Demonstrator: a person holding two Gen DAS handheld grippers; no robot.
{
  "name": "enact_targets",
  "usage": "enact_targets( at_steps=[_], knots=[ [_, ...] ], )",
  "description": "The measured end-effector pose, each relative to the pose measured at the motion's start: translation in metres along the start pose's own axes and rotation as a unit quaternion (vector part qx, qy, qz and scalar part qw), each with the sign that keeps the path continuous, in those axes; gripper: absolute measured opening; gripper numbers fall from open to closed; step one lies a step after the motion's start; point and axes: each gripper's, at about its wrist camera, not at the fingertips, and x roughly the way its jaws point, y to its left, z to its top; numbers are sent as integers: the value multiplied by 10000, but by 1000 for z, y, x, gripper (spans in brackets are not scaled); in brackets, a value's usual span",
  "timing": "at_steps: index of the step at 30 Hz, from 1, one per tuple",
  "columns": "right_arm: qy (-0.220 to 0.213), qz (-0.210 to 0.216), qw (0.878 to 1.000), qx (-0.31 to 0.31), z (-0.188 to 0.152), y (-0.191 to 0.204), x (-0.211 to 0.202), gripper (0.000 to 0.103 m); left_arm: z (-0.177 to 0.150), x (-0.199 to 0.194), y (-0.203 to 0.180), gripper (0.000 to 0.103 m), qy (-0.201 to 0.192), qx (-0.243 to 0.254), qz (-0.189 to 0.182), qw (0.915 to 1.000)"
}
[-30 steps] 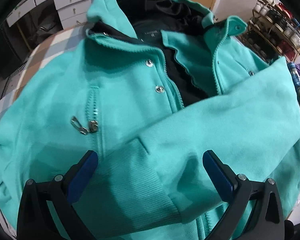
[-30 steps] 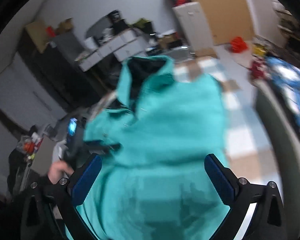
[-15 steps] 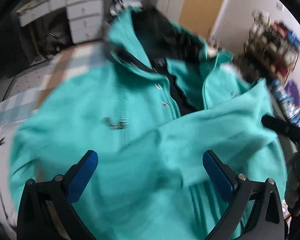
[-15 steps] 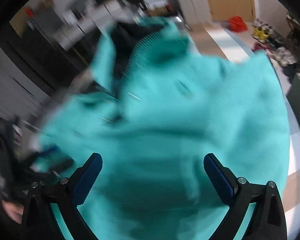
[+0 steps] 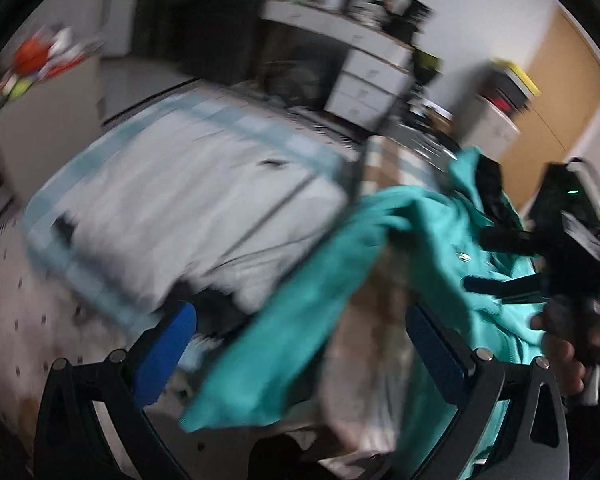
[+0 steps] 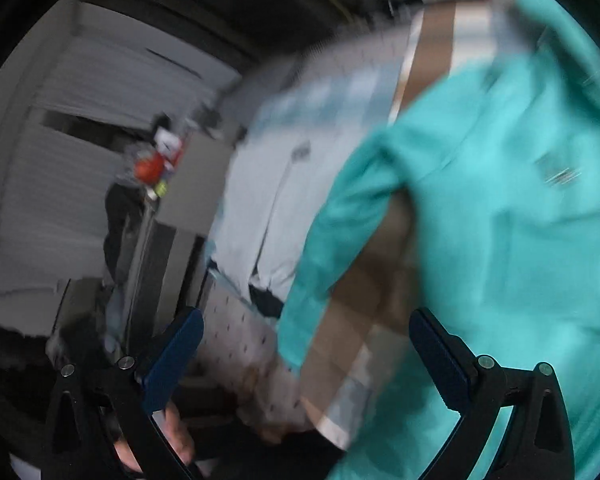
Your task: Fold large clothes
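Observation:
The teal jacket (image 5: 432, 240) with black lining lies on the checked surface, at the right in the blurred left wrist view. Its left sleeve (image 5: 268, 344) stretches down and to the left, between the blue pads of my open left gripper (image 5: 300, 356), which holds nothing. In the right wrist view the jacket (image 6: 500, 220) fills the right side and the sleeve (image 6: 320, 264) hangs along its left edge. My right gripper (image 6: 306, 360) is open and holds nothing. In the left wrist view it also shows, held in a hand (image 5: 568, 352) over the jacket body.
A pale grey and blue folded cover (image 5: 180, 208) lies left of the jacket. White drawers (image 5: 364, 80) stand behind. The brown and white checked surface (image 6: 364, 336) shows beside the sleeve. A hand (image 6: 176, 436) is at the lower left in the right wrist view.
Both views have swung left, from the jacket's front to its left sleeve and the bedding beside it. Both grippers stayed open. The picture is now heavily blurred.

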Motion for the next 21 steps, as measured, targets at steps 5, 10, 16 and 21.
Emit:
enact_targets(
  at_steps=[5, 10, 16, 21],
  knots=[
    [823, -290, 9956, 340, 22, 19, 93, 103, -26, 20, 63, 102, 308, -826, -75, 9961],
    [1553, -1034, 9765, -1074, 1, 78, 139, 103, -73, 48, 114, 102, 651, -1723, -255, 9826],
    [2177, -2419, 8911, -3161, -55, 136, 193, 102, -155, 86, 156, 102, 1420, -3275, -1044, 9283],
    [2115, -2189, 9065, -2925, -56, 141, 194, 102, -205, 138, 164, 102, 1766, -4586, -2114, 8449]
  ],
)
